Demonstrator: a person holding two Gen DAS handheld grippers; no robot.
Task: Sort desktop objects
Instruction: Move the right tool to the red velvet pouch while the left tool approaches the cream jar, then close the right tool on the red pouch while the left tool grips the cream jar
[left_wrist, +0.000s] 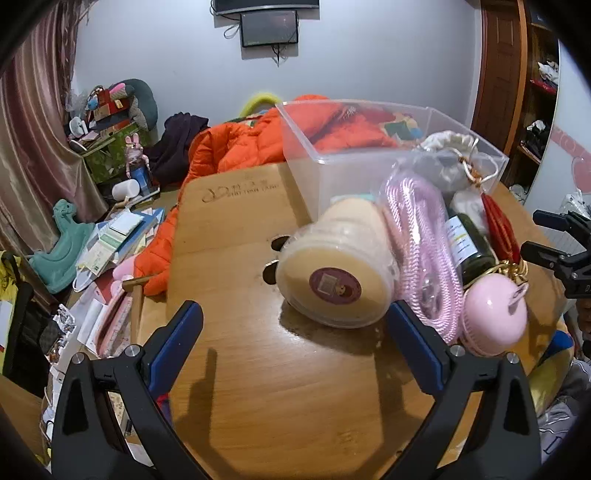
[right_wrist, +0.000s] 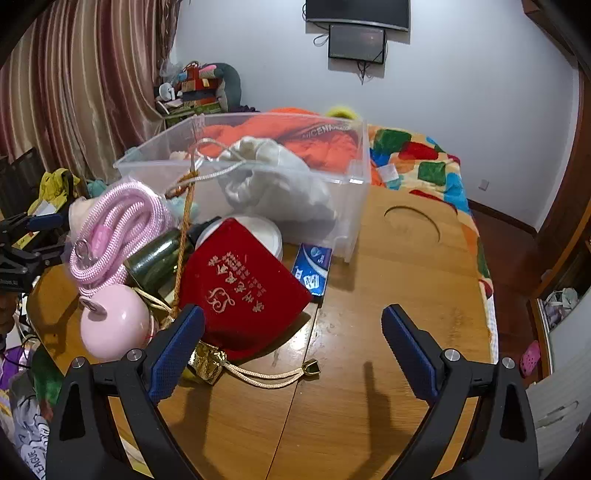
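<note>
A heap of small objects lies on the wooden table (left_wrist: 236, 229) before a clear plastic bin (left_wrist: 369, 147). In the left wrist view my left gripper (left_wrist: 293, 317) stands open just short of a cream round jar (left_wrist: 338, 266) lying on its side. Beside the jar are a pink coiled rope (left_wrist: 428, 251), a dark green bottle (left_wrist: 469, 247) and a pink round case (left_wrist: 495, 317). In the right wrist view my right gripper (right_wrist: 293, 321) is open, nothing between its fingers, its left finger beside a red velvet pouch (right_wrist: 240, 284). A white drawstring bag (right_wrist: 280, 177) leans against the bin (right_wrist: 354, 206).
A blue card packet (right_wrist: 314, 269) lies by the bin's corner. An orange jacket (left_wrist: 236, 147) is draped behind the table. Papers and a teal toy (left_wrist: 62, 251) crowd the left side. A patchwork quilt (right_wrist: 424, 162) covers the bed beyond. Bare wood (right_wrist: 406, 258) lies right of the pouch.
</note>
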